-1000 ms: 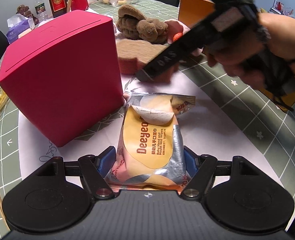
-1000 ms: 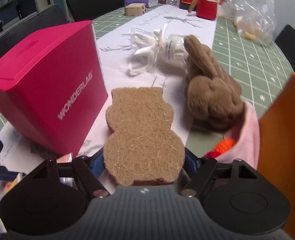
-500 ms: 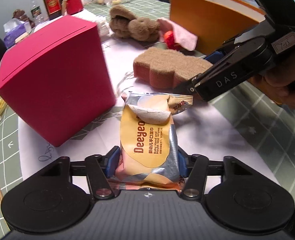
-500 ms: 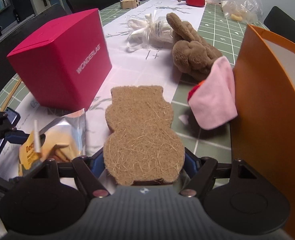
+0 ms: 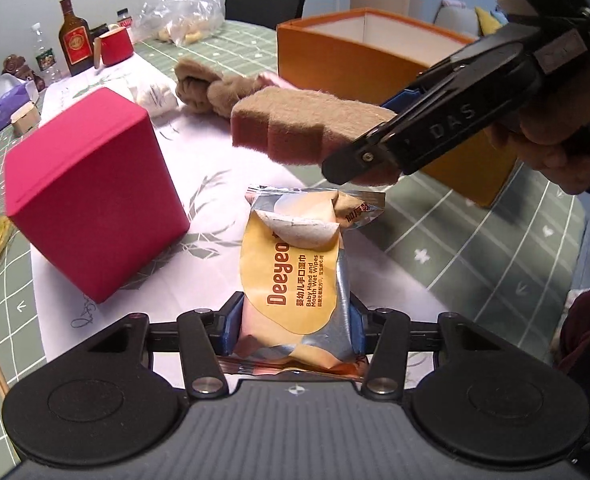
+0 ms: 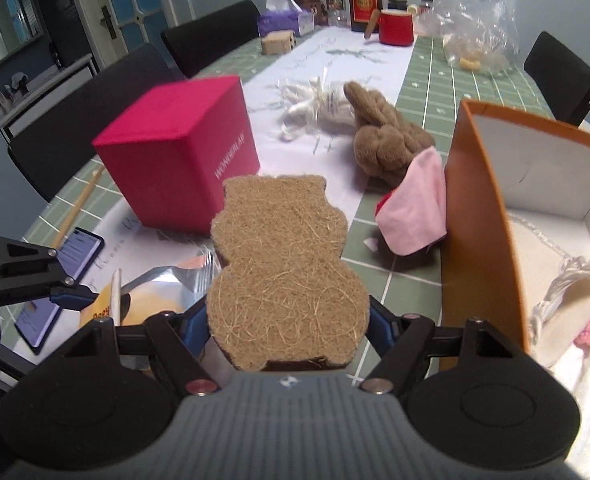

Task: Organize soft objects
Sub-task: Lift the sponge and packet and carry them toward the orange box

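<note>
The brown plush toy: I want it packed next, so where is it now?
In the right wrist view the brown plush toy lies on the table past the pink cloth, left of the orange box.

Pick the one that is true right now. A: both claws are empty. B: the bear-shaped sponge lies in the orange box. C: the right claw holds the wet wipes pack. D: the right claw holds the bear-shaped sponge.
D: the right claw is shut on the bear-shaped sponge, lifted off the table, while the left claw grips the wet wipes pack.
</note>
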